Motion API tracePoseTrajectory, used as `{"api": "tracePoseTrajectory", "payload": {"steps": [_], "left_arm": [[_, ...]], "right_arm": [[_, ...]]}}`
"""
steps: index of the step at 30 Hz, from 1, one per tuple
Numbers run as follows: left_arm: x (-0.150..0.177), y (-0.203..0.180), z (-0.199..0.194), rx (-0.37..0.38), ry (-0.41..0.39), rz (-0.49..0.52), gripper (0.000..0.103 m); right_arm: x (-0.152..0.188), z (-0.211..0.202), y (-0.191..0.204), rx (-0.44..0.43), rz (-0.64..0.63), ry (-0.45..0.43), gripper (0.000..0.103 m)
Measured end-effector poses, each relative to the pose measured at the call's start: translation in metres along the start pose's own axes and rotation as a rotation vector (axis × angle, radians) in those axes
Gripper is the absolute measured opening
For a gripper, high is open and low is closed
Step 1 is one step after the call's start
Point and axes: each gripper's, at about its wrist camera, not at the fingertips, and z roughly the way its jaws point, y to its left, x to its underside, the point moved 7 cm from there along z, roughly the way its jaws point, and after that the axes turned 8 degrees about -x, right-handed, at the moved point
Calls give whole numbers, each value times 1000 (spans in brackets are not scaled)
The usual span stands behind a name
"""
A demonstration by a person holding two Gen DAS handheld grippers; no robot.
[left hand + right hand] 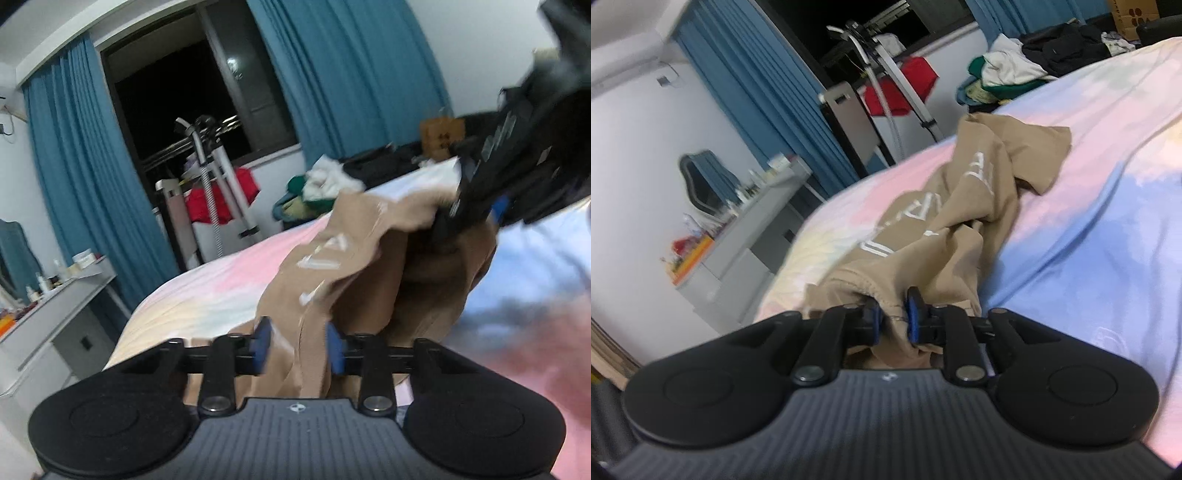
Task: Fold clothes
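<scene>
Both the left gripper (pixel 297 345) and right gripper (pixel 893 318) pinch the tan shirt (pixel 964 206) (bunched, white lettering).

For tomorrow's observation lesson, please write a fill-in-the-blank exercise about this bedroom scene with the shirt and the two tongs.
1. The shirt gripped by the tongs is ____ in colour.
2. The shirt lies on a pastel ____.
3. The curtains beside the window are ____.
4. The lettering printed on the shirt is ____.

Missing words: tan; bed; blue; white
</scene>
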Motion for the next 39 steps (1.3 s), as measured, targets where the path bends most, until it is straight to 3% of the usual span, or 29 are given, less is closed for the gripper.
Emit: {"api": "tracePoseTrajectory", "payload": {"steps": [2, 4, 5, 11, 15, 17, 19, 21, 23, 28, 30, 33, 37, 39], "left_arm": [[-6, 0, -9, 41, -16, -14, 9], [-10, 4, -15, 113, -5, -69, 6], [-10, 7, -15, 135, 10, -100, 4], [-4, 34, -2, 190, 110, -239, 3], [2, 33, 1, 212, 139, -195, 6], [6, 26, -2, 226, 140, -160, 19], [9, 13, -6, 193, 116, -93, 31], [14, -1, -9, 148, 95, -18, 57], [23, -15, -7, 98, 100, 55, 67], [53, -27, 20, -34, 197, 140, 67], [58, -16, 30, -78, 244, 79, 66], [56, 16, 34, -128, 302, -109, 63], [51, 56, 27, -250, 289, -246, 63], [51, 72, 24, -310, 288, -286, 62]], "right_arm": [[6, 5, -1, 48, -44, 44, 38], [16, 12, 3, 100, -127, 111, 58], [22, 15, 5, 124, -168, 139, 61], [39, 20, 31, 192, -423, 157, 61], [42, 23, 26, 353, -558, 140, 61], [37, 21, 18, 402, -543, 122, 61], [31, 19, 8, 393, -466, 100, 61], [24, 15, -2, 370, -362, 63, 61], [18, 11, -10, 343, -265, 26, 61], [13, 5, -15, 305, -169, -39, 61], [12, 7, -14, 312, -176, -46, 61], [15, 11, -17, 325, -177, -35, 61], [24, 19, -22, 338, -184, 5, 61], [36, 27, -27, 392, -223, 61, 61]]}}
